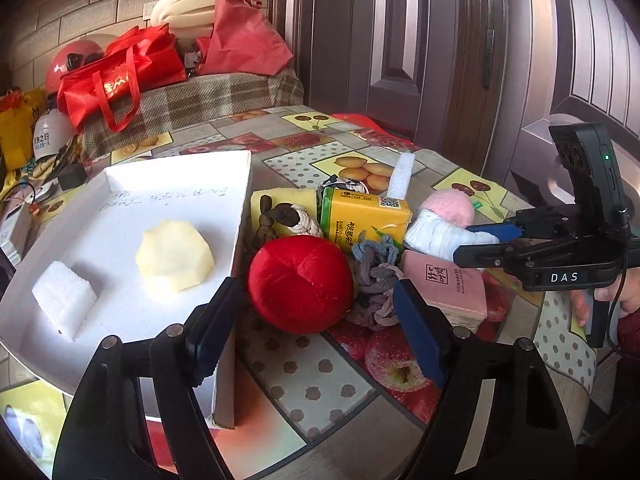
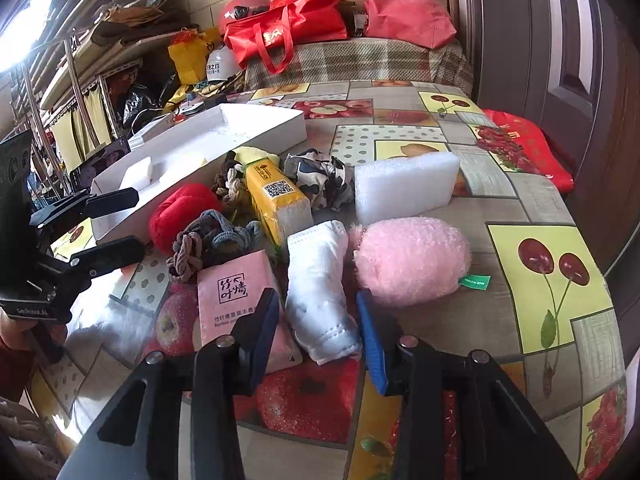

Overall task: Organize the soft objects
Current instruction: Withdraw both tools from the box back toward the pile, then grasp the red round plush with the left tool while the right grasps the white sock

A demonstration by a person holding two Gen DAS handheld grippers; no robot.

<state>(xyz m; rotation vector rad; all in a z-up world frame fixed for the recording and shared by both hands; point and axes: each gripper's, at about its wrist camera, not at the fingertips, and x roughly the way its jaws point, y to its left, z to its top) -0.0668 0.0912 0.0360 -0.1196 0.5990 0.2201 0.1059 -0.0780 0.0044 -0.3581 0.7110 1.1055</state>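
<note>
A white tray [image 1: 120,184] holds a white foam block [image 1: 64,300] and a pale yellow sponge [image 1: 174,256]. To its right lies a pile: a red plush cushion [image 1: 300,284], grey knotted rope [image 1: 374,276], yellow tissue pack [image 1: 362,216], pink tissue pack [image 1: 444,284], rolled white cloth [image 2: 320,292] and pink plush [image 2: 412,260]. My left gripper [image 1: 316,320] is open, its jaws either side of the red cushion, just in front of it. My right gripper [image 2: 320,332] is open around the near end of the white cloth.
A white foam slab [image 2: 406,186], a black-and-white cloth [image 2: 320,176] and a brown-and-cream rope knot [image 1: 288,220] lie behind the pile. Red bags [image 1: 120,76] and helmets sit beyond the table on a plaid-covered bench. The table edge runs close on the right.
</note>
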